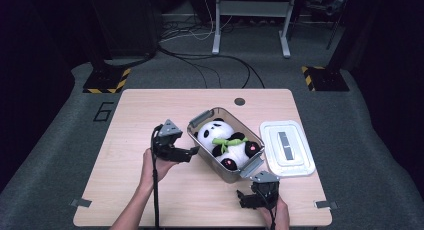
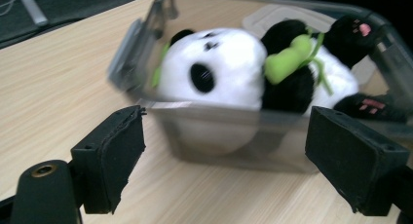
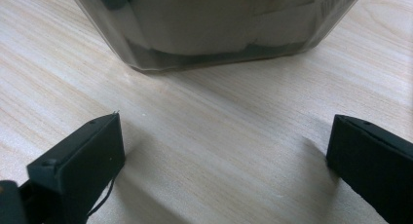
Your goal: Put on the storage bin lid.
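Pale wooden tabletop [image 1: 150, 200], dark room: a plush panda [image 1: 227, 142] is being boxed.

The panda is lying inside the clear bin [image 1: 196, 140]; the lid [image 1: 287, 147] is waiting just beside it. Both the left hand-held gripper [image 1: 192, 152] and right hand-held gripper [image 1: 242, 200] are being held wide and empty. Likely next, the lid is to be fetched and fitted squarely.

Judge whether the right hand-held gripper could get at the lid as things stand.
Probably yes: the right hand-held gripper is open, and the lid lies flat beside the box, with bare table between.
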`<state>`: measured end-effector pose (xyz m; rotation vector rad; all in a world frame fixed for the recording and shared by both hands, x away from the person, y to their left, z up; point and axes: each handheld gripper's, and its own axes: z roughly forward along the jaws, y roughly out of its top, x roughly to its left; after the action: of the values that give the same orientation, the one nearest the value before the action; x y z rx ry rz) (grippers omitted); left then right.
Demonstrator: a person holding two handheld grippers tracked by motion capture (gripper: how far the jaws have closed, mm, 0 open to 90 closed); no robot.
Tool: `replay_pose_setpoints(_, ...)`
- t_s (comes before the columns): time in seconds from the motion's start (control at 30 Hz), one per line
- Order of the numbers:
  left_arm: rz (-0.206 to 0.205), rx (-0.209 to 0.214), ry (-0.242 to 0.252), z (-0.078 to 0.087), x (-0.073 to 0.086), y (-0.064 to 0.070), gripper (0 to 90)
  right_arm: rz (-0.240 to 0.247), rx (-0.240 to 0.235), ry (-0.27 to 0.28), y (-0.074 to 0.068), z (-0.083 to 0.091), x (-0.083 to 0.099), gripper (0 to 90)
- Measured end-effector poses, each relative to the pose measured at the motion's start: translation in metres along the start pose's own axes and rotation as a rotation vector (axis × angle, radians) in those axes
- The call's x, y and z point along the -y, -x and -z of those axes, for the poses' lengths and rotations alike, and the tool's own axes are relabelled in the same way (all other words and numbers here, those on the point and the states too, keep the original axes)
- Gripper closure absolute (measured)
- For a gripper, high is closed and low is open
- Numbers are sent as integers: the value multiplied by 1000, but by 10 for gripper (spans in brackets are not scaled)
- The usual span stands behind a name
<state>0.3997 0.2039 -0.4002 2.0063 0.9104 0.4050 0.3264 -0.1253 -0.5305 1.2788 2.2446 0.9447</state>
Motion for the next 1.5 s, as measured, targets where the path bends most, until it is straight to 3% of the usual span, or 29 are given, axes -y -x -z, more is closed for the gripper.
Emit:
replay_pose_setpoints(0.17,59,-57,-48,3,32,-22,90,2,-2,-1,0,0,0,0)
replay_pose_setpoints(0.37,128,-122,-177,-17,80,-50,0,-2,5,-4,2,0,0,0)
replay_pose_setpoints(0.5,181,-154,-167,-29,106,-59,0,5,3,-27,5,4,0,0)
replay_pose_setpoints(0.6,196,-169,-165,-35,117,-63,0,5,-1,-47,9,7,1,5)
replay_pose_setpoints(0.63,213,-155,-173,-36,119,-65,0,8,-2,-44,11,8,1,20)
replay_pose_setpoints(0.7,208,-183,-143,-37,123,-64,0,-1,4,-26,16,13,3,33)
replay_pose_setpoints(0.83,125,-248,-158,-40,127,-59,0,-33,24,24,36,28,3,39)
replay_pose_setpoints(1.0,117,-235,-165,-40,127,-58,0,-83,82,53,69,38,-6,61)
replay_pose_setpoints(1.13,120,-234,-164,-40,126,-58,0,-109,117,39,96,34,-19,51)
replay_pose_setpoints(1.37,111,-228,-174,-40,126,-58,0,-145,137,5,128,17,-43,52)
replay_pose_setpoints(1.5,108,-222,-169,-41,126,-58,0,-157,146,-4,144,5,-52,153)
